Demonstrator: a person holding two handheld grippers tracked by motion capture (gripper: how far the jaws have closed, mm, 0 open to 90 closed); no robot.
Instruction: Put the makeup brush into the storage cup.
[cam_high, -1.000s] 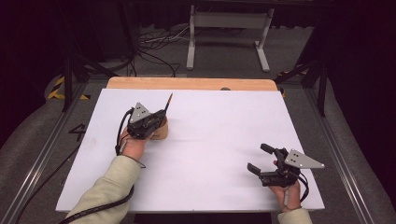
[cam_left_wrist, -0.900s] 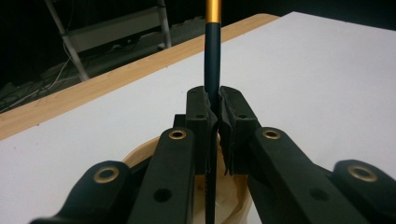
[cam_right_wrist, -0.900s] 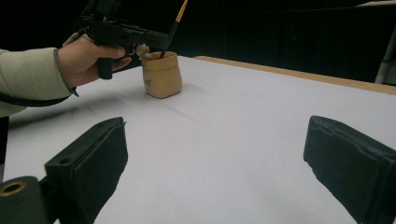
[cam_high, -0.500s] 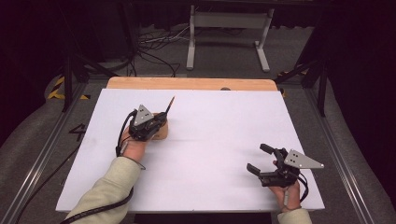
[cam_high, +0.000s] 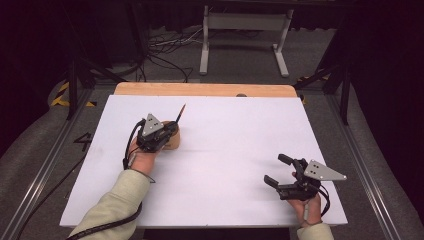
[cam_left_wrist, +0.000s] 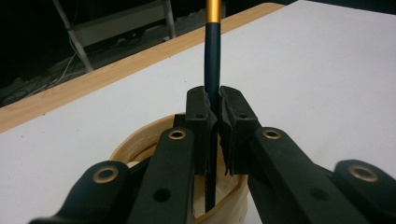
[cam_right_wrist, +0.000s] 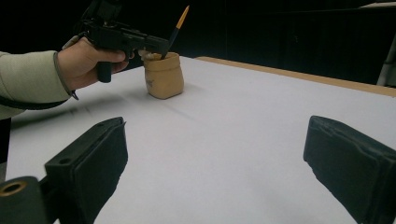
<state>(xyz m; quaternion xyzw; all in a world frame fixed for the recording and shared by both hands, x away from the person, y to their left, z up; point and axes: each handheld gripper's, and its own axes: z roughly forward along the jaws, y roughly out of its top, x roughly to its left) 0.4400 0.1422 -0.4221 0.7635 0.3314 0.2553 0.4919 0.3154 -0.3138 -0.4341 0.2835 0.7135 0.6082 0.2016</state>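
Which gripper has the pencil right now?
The left gripper, its jaws clamped on the dark pencil over the tan cup; the right gripper stands open and empty.

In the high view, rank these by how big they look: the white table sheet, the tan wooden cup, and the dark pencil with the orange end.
1. White table sheet, by far the largest.
2. Tan wooden cup, partly hidden under the left gripper.
3. Dark pencil with the orange end, a thin sliver; its lower part is hidden.

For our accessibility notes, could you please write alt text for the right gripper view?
Across a white table, a hand holds the left hand-held gripper shut on a dark, orange-tipped pencil standing in a tan cup. The right hand-held gripper frames the foreground, open.
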